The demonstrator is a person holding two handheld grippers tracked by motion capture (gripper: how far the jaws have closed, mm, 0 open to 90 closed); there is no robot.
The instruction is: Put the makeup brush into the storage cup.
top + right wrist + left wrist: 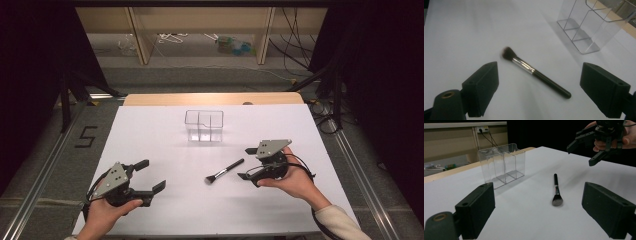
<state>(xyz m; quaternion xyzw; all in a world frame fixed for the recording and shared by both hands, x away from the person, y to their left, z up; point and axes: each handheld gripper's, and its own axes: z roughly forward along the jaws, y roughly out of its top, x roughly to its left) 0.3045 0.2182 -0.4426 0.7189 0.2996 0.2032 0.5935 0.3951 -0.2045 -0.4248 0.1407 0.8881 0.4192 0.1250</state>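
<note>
A black-handled makeup brush (224, 171) lies flat on the white table top, bristles toward the near left. Behind it stands an empty clear plastic organizer (204, 126) with dividers. My right gripper (245, 163) is open just right of the brush's handle end, held above the table. In the right gripper view the brush (536, 73) lies between and beyond the wide-spread jaws of my right gripper (541, 75), with the organizer (589, 27) at upper right. My left gripper (151, 175) is open at the near left, empty. The left gripper view has the brush (556, 190), organizer (502, 165) and right gripper (582, 153).
A white sheet (150, 135) covers the table, with a wooden edge (210, 98) at the far side. Metal rails (45, 160) run along both sides on the floor. A "5" mark (86, 136) lies on the floor at left. Shelving (200, 35) stands behind.
</note>
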